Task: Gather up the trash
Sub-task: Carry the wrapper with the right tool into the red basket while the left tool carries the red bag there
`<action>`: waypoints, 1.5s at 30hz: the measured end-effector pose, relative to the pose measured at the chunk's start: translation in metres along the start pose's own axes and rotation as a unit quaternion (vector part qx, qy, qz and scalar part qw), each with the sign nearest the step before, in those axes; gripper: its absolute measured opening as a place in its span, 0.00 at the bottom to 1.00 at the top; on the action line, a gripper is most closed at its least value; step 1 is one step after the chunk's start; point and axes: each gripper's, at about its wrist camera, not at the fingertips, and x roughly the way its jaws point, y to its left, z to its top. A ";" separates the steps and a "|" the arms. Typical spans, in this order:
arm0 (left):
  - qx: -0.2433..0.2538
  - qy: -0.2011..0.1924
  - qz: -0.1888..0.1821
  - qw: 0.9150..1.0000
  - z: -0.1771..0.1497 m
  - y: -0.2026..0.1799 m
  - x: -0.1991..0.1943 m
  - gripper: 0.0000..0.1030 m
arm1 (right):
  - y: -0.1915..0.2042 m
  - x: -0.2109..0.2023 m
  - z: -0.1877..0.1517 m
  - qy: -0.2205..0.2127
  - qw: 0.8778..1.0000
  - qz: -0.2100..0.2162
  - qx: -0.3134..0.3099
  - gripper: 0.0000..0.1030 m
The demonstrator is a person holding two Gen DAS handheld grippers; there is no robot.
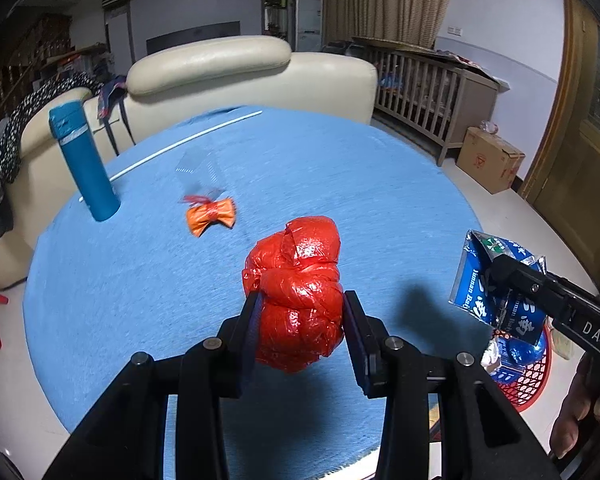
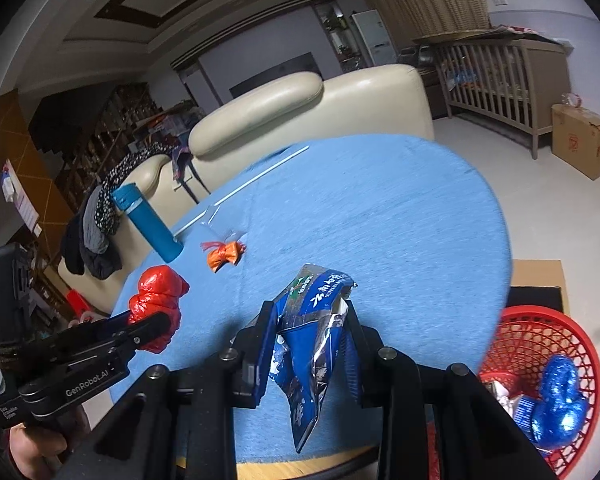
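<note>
The left gripper point(image 1: 300, 316) has its fingers clamped on a red knotted bag point(image 1: 298, 292), above the blue bench point(image 1: 380, 184). The right gripper point(image 2: 312, 336) grips a blue foil packet point(image 2: 312, 340) near the bench's right edge, beside the red basket point(image 2: 540, 332). An orange wrapper point(image 1: 212, 216) lies mid-bench.

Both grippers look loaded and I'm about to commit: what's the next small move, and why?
Probably swing the right gripper rightward over the red basket and release. It is already clamped on the blue snack wrapper, lifted off the table, and the basket sits just beside it. The left gripper holds the red bag and can follow.
</note>
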 end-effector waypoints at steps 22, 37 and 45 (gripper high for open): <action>0.098 -0.002 -0.037 0.995 0.006 -0.099 -0.006 0.40 | -0.088 -0.073 -0.010 -0.059 0.995 -0.047 0.068 0.32; 0.146 0.023 -0.096 0.984 -0.004 -0.168 0.009 0.40 | -0.166 -0.107 -0.029 -0.069 0.983 -0.114 0.129 0.32; 0.170 0.042 -0.135 0.975 -0.014 -0.197 0.025 0.40 | -0.181 -0.091 -0.039 -0.037 0.982 -0.142 0.123 0.32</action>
